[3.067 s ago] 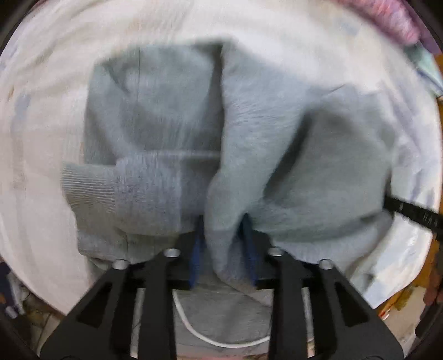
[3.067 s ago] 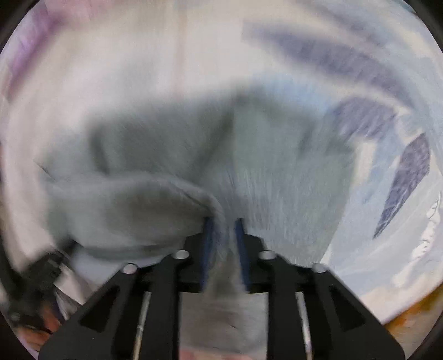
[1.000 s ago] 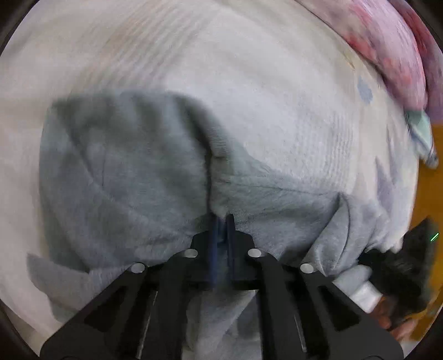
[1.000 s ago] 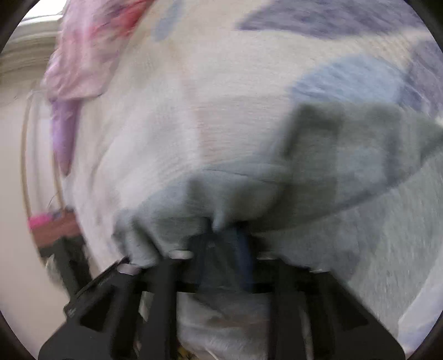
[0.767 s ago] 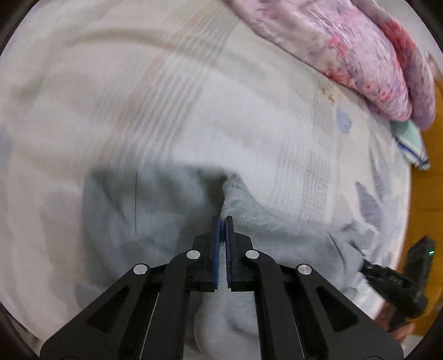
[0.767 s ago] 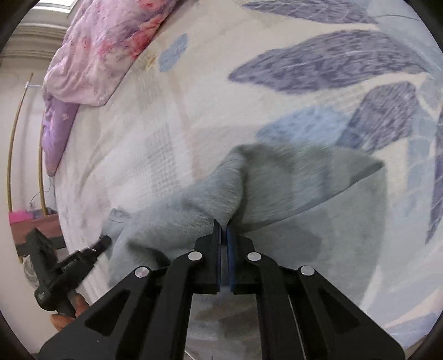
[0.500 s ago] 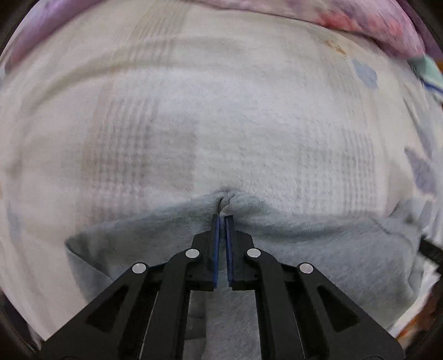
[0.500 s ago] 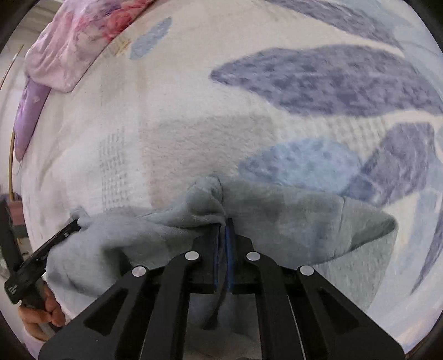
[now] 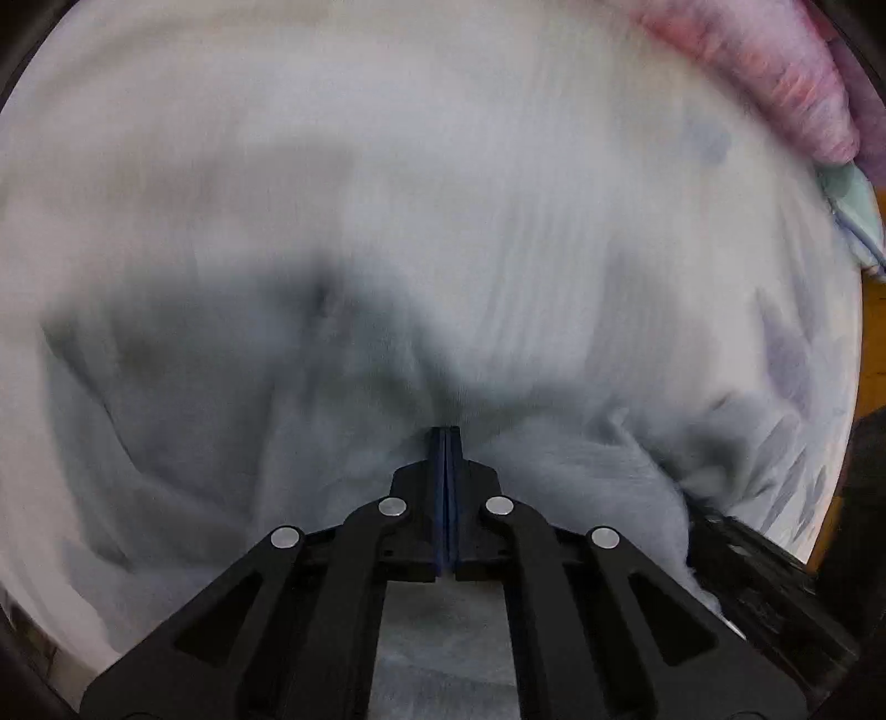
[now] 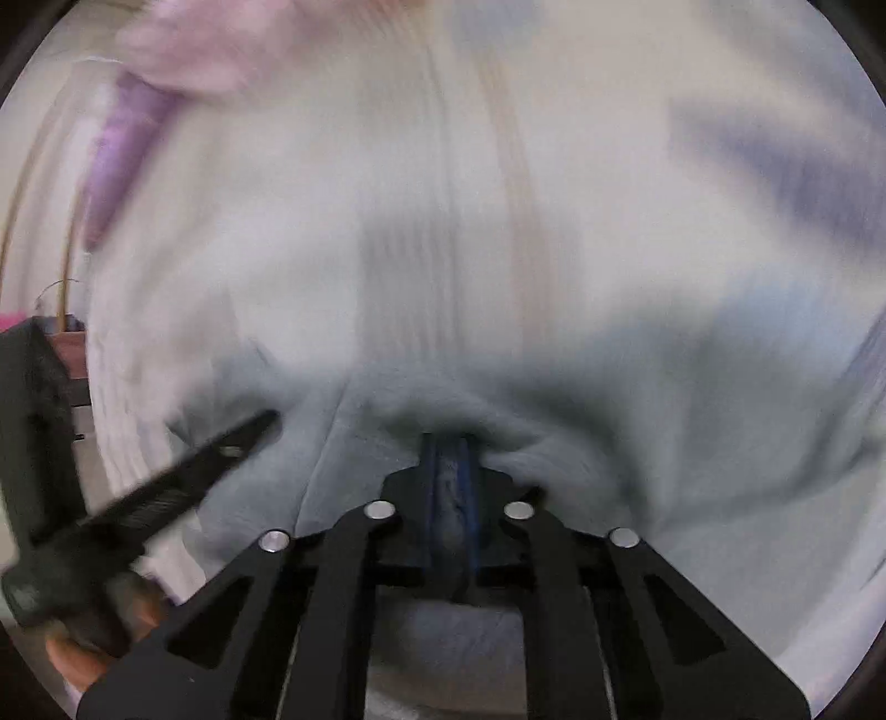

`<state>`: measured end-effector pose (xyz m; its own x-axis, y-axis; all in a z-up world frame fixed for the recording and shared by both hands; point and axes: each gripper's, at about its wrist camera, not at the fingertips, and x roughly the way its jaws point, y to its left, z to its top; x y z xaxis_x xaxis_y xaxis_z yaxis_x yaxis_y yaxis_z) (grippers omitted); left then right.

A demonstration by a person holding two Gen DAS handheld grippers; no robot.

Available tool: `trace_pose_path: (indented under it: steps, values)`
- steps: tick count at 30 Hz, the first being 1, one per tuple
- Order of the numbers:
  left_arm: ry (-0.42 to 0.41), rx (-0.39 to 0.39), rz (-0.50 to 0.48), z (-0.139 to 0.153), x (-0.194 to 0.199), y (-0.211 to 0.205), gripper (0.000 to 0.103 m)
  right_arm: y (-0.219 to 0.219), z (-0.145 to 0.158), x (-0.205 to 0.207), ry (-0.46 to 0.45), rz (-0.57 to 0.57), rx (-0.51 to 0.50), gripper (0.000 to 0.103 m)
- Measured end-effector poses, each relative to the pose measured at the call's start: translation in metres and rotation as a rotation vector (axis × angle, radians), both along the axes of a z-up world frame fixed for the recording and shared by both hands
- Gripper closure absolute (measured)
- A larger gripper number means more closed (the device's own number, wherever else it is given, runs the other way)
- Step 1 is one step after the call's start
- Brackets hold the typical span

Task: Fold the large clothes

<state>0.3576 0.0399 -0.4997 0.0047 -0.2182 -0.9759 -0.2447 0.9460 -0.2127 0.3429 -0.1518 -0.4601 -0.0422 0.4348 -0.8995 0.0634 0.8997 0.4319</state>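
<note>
A grey sweatshirt (image 9: 194, 399) lies bunched across the white bedspread (image 9: 443, 166). It also shows in the right wrist view (image 10: 692, 421). My left gripper (image 9: 446, 437) is shut on a fold of the sweatshirt's edge. My right gripper (image 10: 448, 448) is shut on another fold of the same edge, with cloth between its blue pads. The left gripper (image 10: 243, 437) shows in the right wrist view at the left, and the right gripper's black body (image 9: 775, 565) sits at the lower right of the left wrist view. Both views are motion-blurred.
A pink floral quilt (image 9: 775, 72) lies at the far right of the bed, with a pale green cloth (image 9: 853, 205) beside it. In the right wrist view the quilt (image 10: 194, 33) is at the top left. Purple leaf prints (image 10: 803, 183) mark the bedspread. A wooden floor (image 9: 875, 332) borders the bed.
Both grippers have stayed shut on the grey sweatshirt and moved with it over the bed. More of the sweatshirt now spreads to the left in the left wrist view.
</note>
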Motion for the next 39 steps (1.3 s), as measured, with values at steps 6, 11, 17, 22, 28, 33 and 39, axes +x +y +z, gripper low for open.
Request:
trace_pose_path:
  steps: [6, 11, 17, 22, 28, 33, 39]
  values:
    - [-0.084, 0.016, 0.021, -0.008, -0.004, 0.004, 0.100, -0.006, -0.021, -0.010, -0.019, -0.010, 0.004, 0.099]
    - [-0.158, 0.059, -0.077, 0.029, -0.004, -0.021, 0.100, -0.013, 0.021, -0.018, -0.058, -0.005, -0.013, 0.095]
    - [-0.101, 0.140, -0.085, 0.000, 0.011, -0.038, 0.101, -0.005, -0.019, -0.016, -0.053, 0.032, -0.043, 0.098]
    - [-0.092, 0.133, -0.049, 0.013, 0.006, -0.027, 0.087, -0.013, 0.014, -0.011, -0.057, -0.038, -0.001, 0.089]
    - [-0.054, 0.188, 0.003, 0.050, -0.016, -0.024, 0.069, -0.036, 0.093, -0.020, -0.164, -0.092, -0.018, 0.048]
    - [-0.051, 0.201, 0.005, 0.090, -0.042, -0.020, 0.058, -0.047, 0.130, -0.039, -0.188, -0.079, -0.090, 0.035]
    - [-0.049, 0.220, 0.006, 0.143, -0.079, -0.003, 0.056, -0.037, 0.160, -0.081, -0.258, -0.031, -0.140, 0.019]
